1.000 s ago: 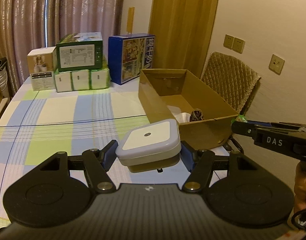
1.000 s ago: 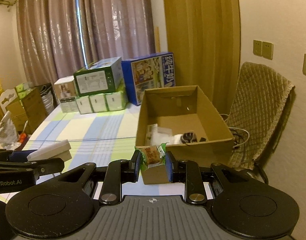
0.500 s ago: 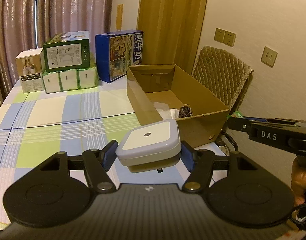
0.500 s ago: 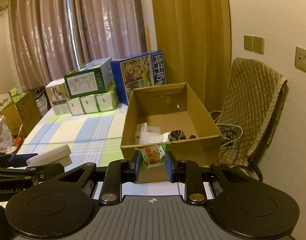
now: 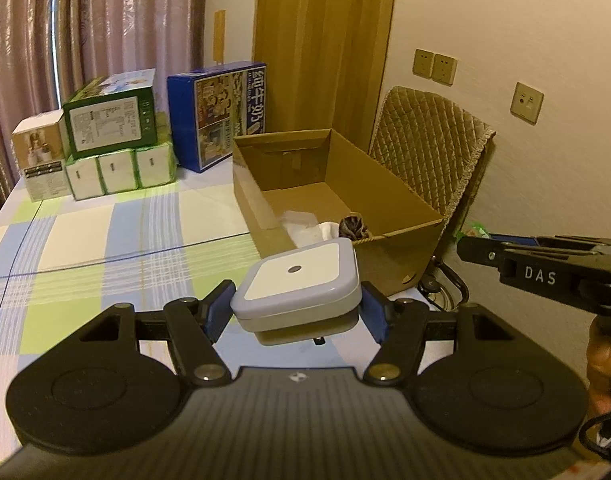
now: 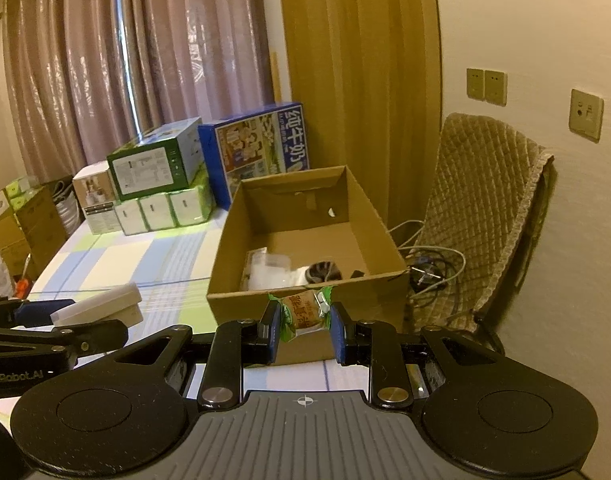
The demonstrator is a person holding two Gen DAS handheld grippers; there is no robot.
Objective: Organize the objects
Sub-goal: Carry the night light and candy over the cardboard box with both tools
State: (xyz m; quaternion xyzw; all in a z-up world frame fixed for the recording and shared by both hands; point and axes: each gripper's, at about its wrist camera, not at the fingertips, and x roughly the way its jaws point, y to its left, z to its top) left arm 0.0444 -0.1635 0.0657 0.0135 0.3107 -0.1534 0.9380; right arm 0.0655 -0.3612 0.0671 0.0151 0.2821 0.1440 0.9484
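My left gripper [image 5: 296, 307] is shut on a square white night-light plug [image 5: 297, 280] with a lilac rim, held above the checked tablecloth just short of the open cardboard box [image 5: 401, 248]. My right gripper [image 6: 304, 320] is shut on a small snack packet [image 6: 303, 312] with green ends, held in front of the near wall of the cardboard box [image 6: 265, 300]. Inside the box lie a clear plastic bag [image 6: 265, 270] and a dark furry item [image 6: 324, 271]. The left gripper with the night-light [image 6: 101, 310] shows at the left of the right wrist view.
Stacked product boxes, a green box [image 5: 109, 124] and a blue milk carton case [image 5: 221, 114], stand at the table's far end before the curtains. A quilted chair [image 6: 485, 208] with cables stands right of the box by the wall. More cartons [image 6: 21, 224] sit left of the table.
Both grippers have moved forward toward the cardboard box, which now looks larger and nearer. Each keeps hold of its item.
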